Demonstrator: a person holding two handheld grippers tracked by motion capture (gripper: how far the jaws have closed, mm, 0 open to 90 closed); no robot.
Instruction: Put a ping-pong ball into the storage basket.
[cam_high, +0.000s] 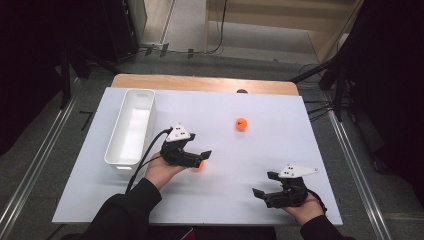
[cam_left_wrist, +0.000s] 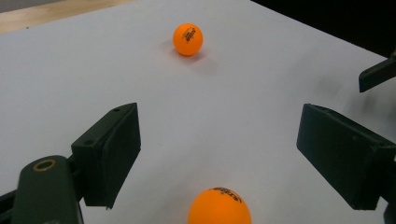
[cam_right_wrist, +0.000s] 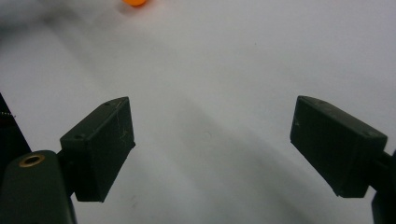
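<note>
Now the left tongs (cam_left_wrist: 219, 154) stand wide around the near orange ball (cam_left_wrist: 219, 207), not touching; the right tongs (cam_right_wrist: 212, 149) are wide too.

We see two matte black plastic two-jaw grippers, the left gripper (cam_high: 197, 159) and the right gripper (cam_high: 263, 184), each topped by a grey three-cornered plate with dark dots. A black cable (cam_high: 142, 160) trails from the left one. Blocky jaw pads carry small screw holes; black sleeves (cam_high: 125, 212) fill the lower left.

Orange balls (cam_high: 241, 124), white bin (cam_high: 131, 127), blk grippers (cam_high: 197, 159).
</note>
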